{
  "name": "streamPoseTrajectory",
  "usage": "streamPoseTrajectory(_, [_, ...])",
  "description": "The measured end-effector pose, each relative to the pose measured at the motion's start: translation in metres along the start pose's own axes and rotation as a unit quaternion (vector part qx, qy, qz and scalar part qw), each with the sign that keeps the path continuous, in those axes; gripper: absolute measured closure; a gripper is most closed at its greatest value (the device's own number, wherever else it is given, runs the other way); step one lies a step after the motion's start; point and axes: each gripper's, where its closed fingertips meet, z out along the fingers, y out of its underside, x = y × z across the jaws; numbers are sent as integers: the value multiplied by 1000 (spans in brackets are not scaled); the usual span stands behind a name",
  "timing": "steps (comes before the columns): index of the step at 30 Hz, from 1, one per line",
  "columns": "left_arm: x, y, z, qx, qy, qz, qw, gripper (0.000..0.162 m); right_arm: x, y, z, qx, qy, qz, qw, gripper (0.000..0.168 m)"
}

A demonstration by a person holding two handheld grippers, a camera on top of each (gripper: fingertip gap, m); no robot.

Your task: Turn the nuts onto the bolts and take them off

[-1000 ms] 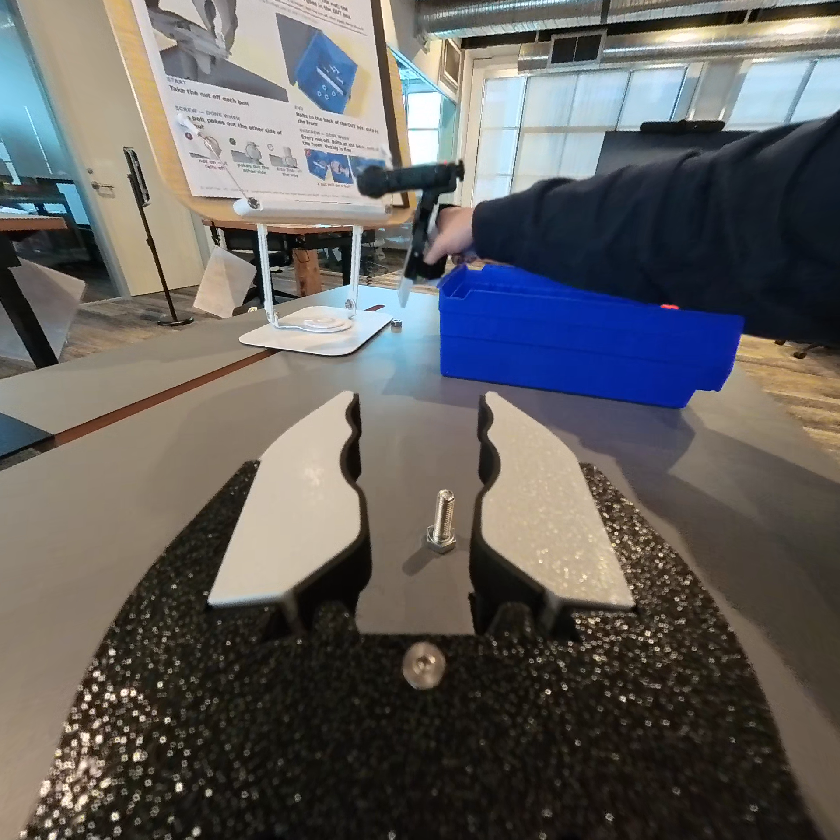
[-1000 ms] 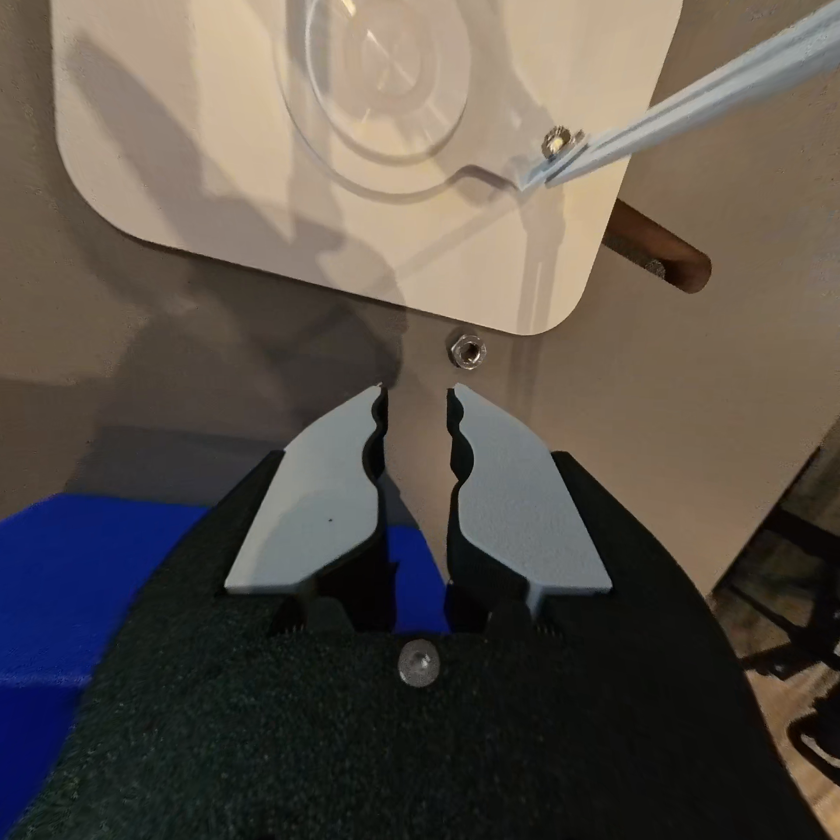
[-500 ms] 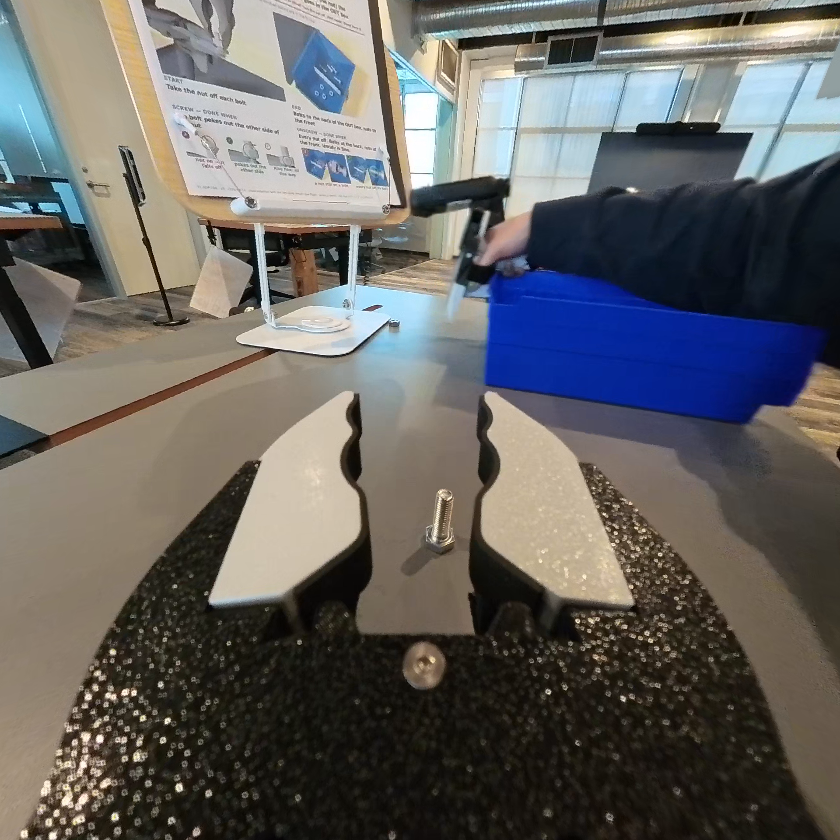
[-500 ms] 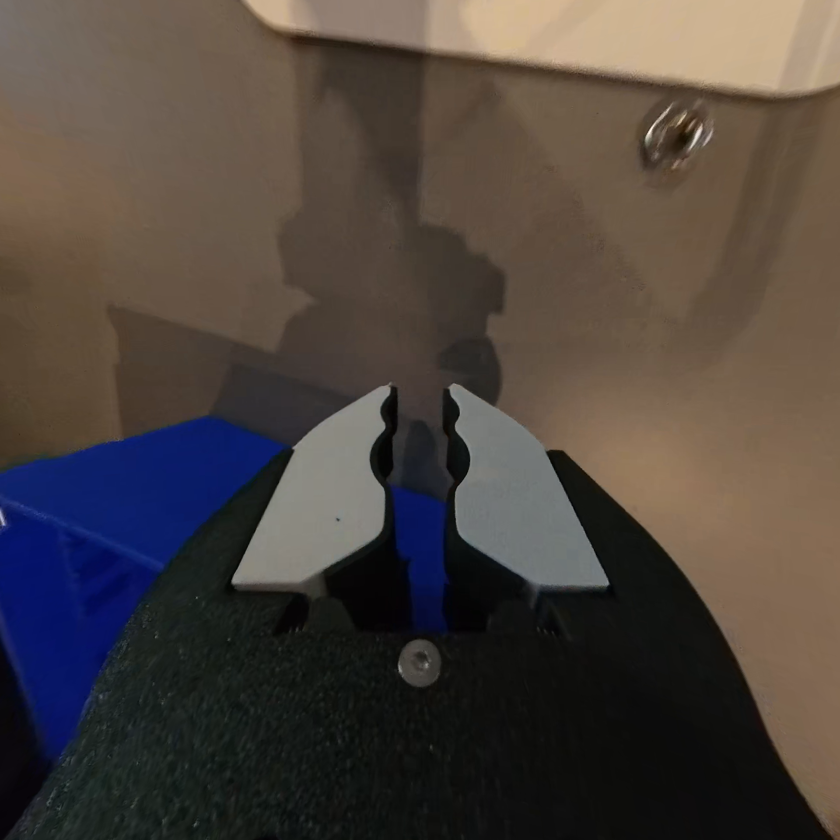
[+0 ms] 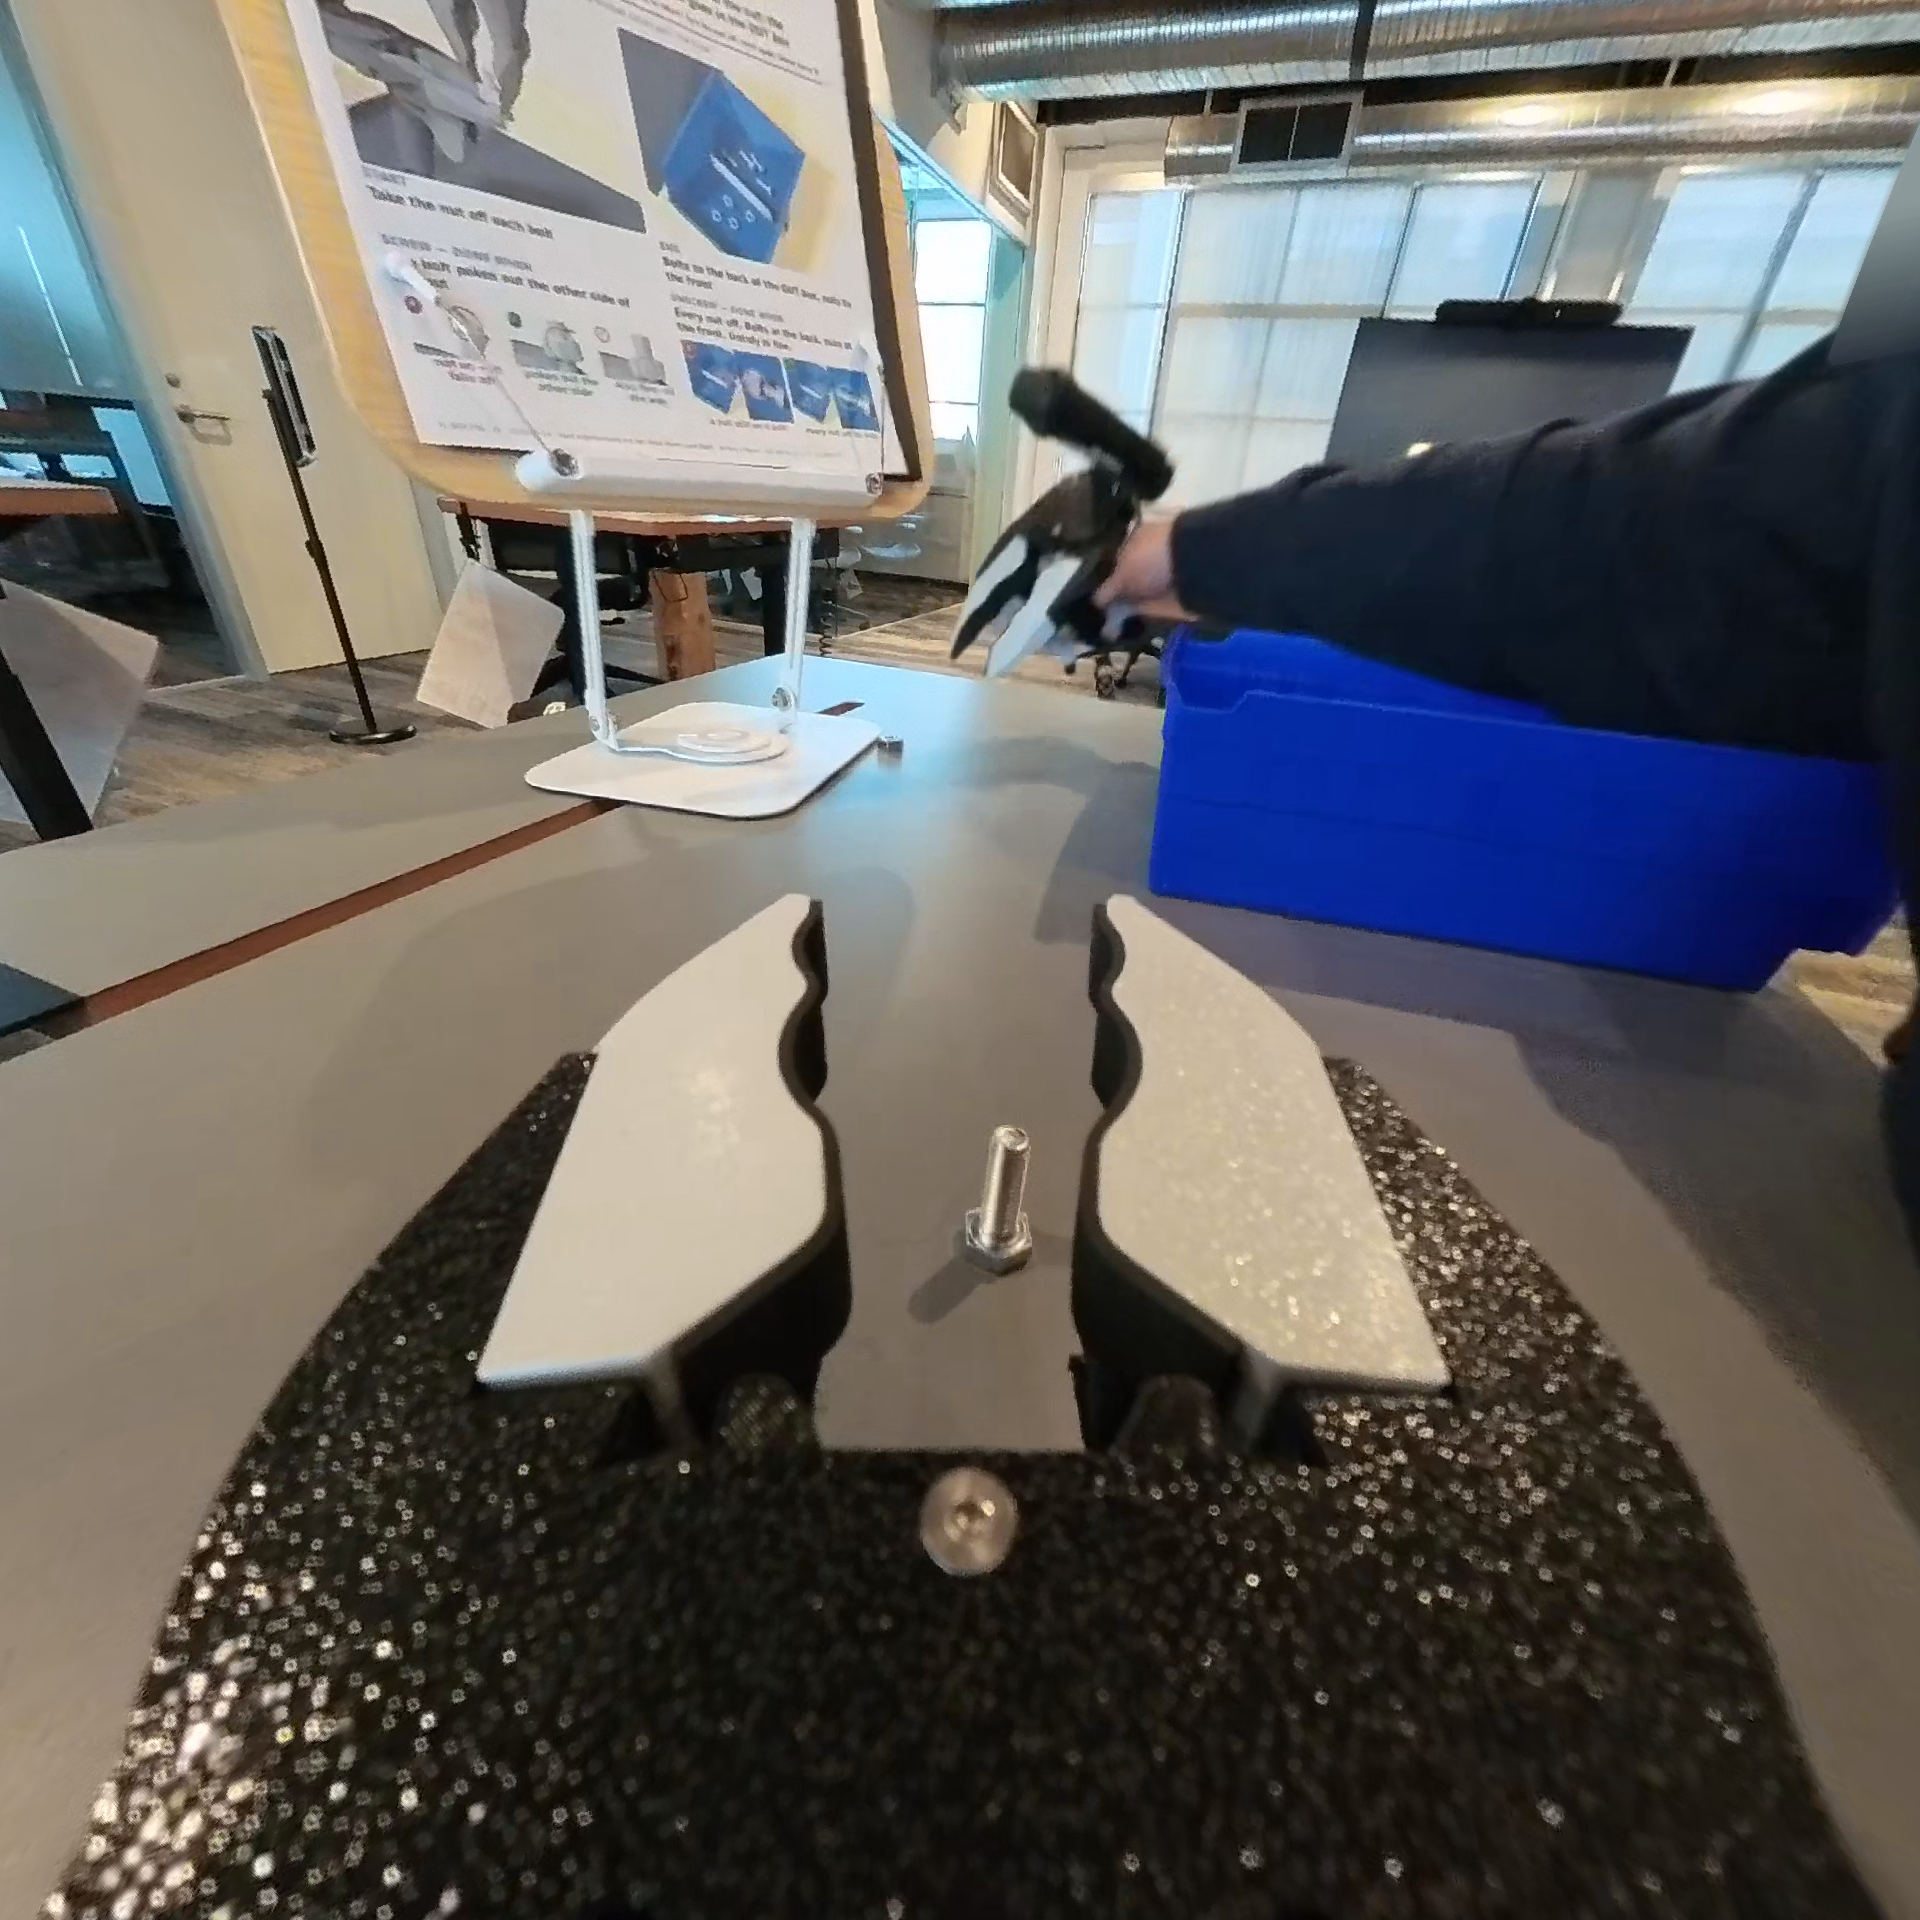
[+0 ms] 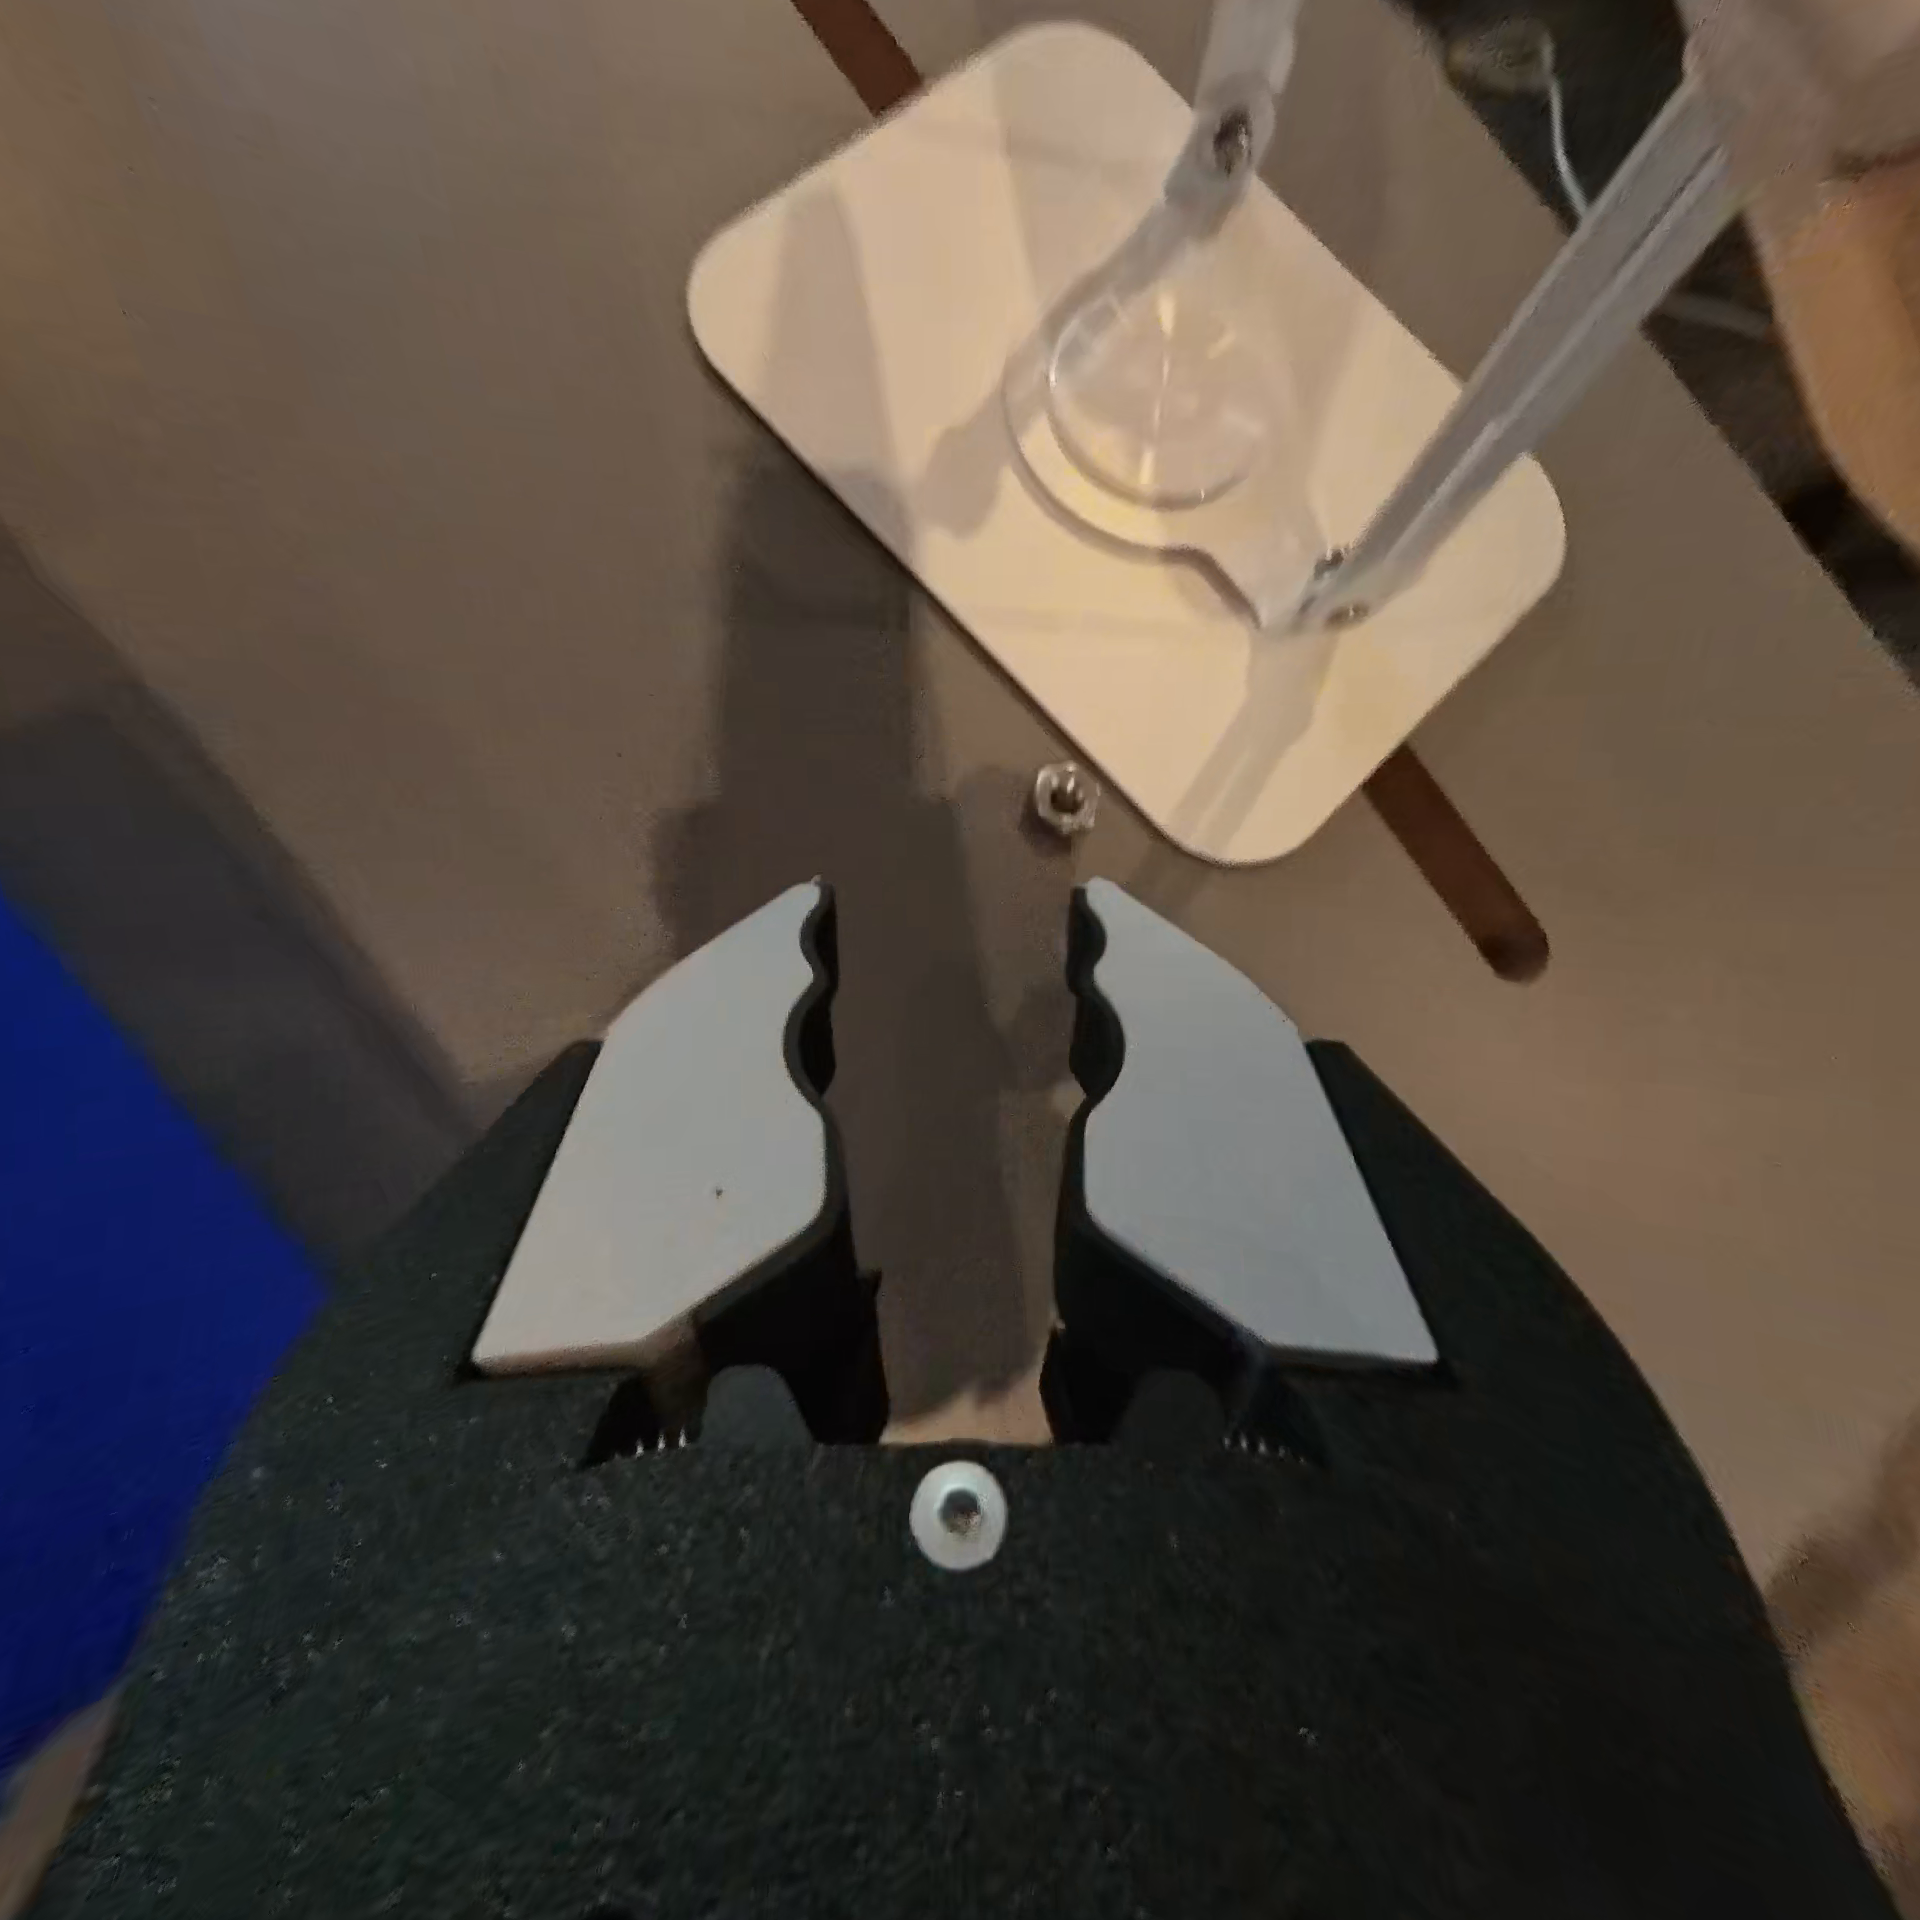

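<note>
A silver bolt (image 5: 997,1205) stands on its head on the grey table, between the fingers of my open left gripper (image 5: 956,925), which touch nothing. A small silver nut (image 6: 1058,812) lies on the table by the corner of the white stand base (image 6: 1122,436); it also shows far off in the left wrist view (image 5: 890,741). My right gripper (image 6: 948,896) is open and empty, raised above the table with the nut just beyond its fingertips. It also shows in the left wrist view (image 5: 997,634), held by a dark-sleeved arm above the blue bin (image 5: 1475,821).
A poster board (image 5: 613,239) stands on clear legs on the white base (image 5: 707,764). The blue bin also shows at the left edge of the right wrist view (image 6: 114,1226). A brown seam (image 5: 312,925) crosses the table. Office furniture stands beyond. The tips of one gripper are about 45 centimetres away from the tips of the other. To reach the small silver nut (image 6: 1058,812) in a straight line is about 7 centimetres for my right fingers, about 50 centimetres for my left.
My right gripper has opened wider, risen and turned so the nut lies just ahead of its tips again. The blue bin has shifted right in the left view. The left gripper and bolt have not moved.
</note>
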Motion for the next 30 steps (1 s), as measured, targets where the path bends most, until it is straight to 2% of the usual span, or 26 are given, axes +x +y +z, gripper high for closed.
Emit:
streamPoseTrajectory(2, [-1,-1,0,6,0,-2,1000,114,5,0,11,30,-25,-2,999,122])
streamPoseTrajectory(7, [-4,-2,0,8,-12,0,1000,113,24,16,41,18,-31,2,999,122])
streamPoseTrajectory(11, [-4,-1,1,2,-17,11,1000,113,28,9,55,44,-38,-6,998,130])
streamPoseTrajectory(15, [-4,0,2,-1,-17,14,1000,113,22,18,65,23,-72,10,997,132])
streamPoseTrajectory(20, [-3,0,2,0,-14,12,1000,113,26,13,71,40,-66,31,997,141])
streamPoseTrajectory(21, [-3,0,2,0,-14,12,1000,113,25,12,72,40,-66,32,997,149])
streamPoseTrajectory(25, [-3,-1,1,2,-14,16,1000,113,24,14,66,18,-43,3,999,150])
streamPoseTrajectory(30, [-3,-4,-2,16,-19,23,999,112,4,-6,22,31,-52,31,998,150])
